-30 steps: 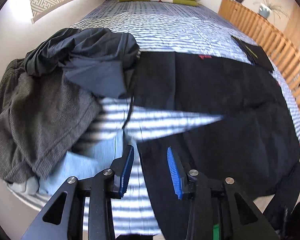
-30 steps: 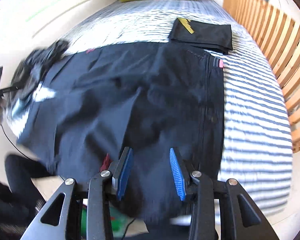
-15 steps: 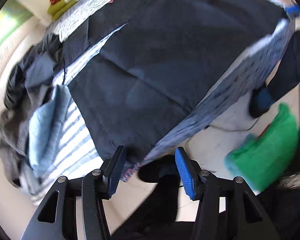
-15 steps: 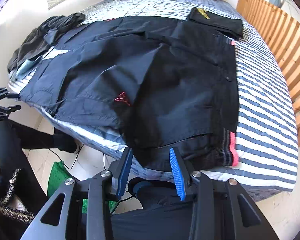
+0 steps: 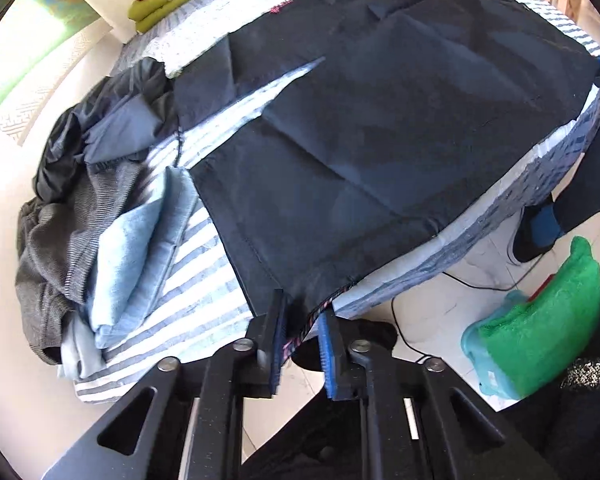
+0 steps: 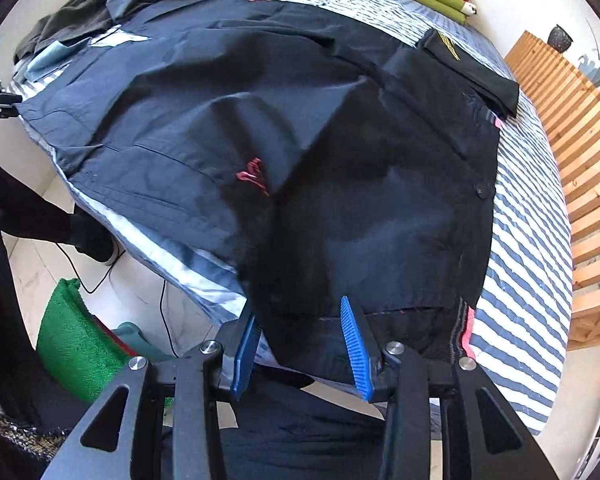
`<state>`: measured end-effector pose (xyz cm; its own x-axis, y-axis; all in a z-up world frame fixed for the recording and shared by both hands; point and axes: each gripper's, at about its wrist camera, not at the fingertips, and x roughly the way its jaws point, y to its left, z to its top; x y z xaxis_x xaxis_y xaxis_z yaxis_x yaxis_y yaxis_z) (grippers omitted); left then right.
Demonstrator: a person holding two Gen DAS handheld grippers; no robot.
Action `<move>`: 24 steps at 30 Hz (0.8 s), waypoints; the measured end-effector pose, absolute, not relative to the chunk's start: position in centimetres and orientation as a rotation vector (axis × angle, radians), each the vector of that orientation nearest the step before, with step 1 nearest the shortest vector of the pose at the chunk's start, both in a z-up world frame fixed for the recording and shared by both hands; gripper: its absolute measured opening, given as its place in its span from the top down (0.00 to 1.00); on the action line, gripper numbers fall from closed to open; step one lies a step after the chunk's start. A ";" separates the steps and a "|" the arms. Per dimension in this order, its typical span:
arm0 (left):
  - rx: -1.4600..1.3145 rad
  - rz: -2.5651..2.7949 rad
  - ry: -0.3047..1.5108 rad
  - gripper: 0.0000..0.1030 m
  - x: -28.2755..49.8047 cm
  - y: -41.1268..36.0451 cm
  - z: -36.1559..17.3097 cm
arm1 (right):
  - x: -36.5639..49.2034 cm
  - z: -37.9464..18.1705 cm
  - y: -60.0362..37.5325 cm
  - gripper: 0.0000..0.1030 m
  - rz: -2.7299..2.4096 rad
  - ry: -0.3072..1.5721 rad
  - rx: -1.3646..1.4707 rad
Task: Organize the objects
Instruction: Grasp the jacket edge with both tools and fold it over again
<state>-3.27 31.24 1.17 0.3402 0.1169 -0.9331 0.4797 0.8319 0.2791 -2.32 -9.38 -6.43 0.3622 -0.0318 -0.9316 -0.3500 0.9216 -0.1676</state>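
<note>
Fingers: left gripper (image 5: 302, 334) just closed onto near hem corner of dark trousers (image 5: 380, 128) spread on bed (image 5: 188, 288) | right gripper (image 6: 300, 344) parted, straddling waistband, not pinching | next: likely fold.

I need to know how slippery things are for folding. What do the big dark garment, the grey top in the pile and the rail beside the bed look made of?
Dark garment: thin woven synthetic, probably; smooth, faint sheen, sharp creases.
Grey top: knit, likely wool or cotton blend; ribbed, matte texture.
Rail: light wood slats, visible grain.
</note>
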 end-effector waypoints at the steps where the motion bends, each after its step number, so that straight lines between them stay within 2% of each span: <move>1: 0.562 -0.244 1.211 0.89 -3.1 31.4 1.5 | -2.3 -6.3 -9.7 0.65 0.204 1.187 -0.362; 3: 0.534 -0.229 1.199 0.92 -2.6 31.7 2.2 | -2.3 -6.1 -9.9 0.68 0.191 1.178 -0.370; 5: 0.520 -0.218 1.175 0.94 -2.2 31.7 3.2 | -2.4 -5.8 -9.6 0.91 0.185 1.170 -0.398; 7: 0.524 -0.199 1.128 0.94 -1.6 31.7 4.6 | -2.4 -4.7 -8.9 0.95 0.164 1.140 -0.442; 16: 0.514 -0.120 0.982 0.95 5.3 31.9 9.6 | 1.6 4.0 -9.7 0.95 0.033 0.929 -0.443; 24: 0.490 -0.099 0.958 0.95 18.8 32.1 11.3 | 12.9 8.1 -9.9 0.95 -0.026 0.895 -0.506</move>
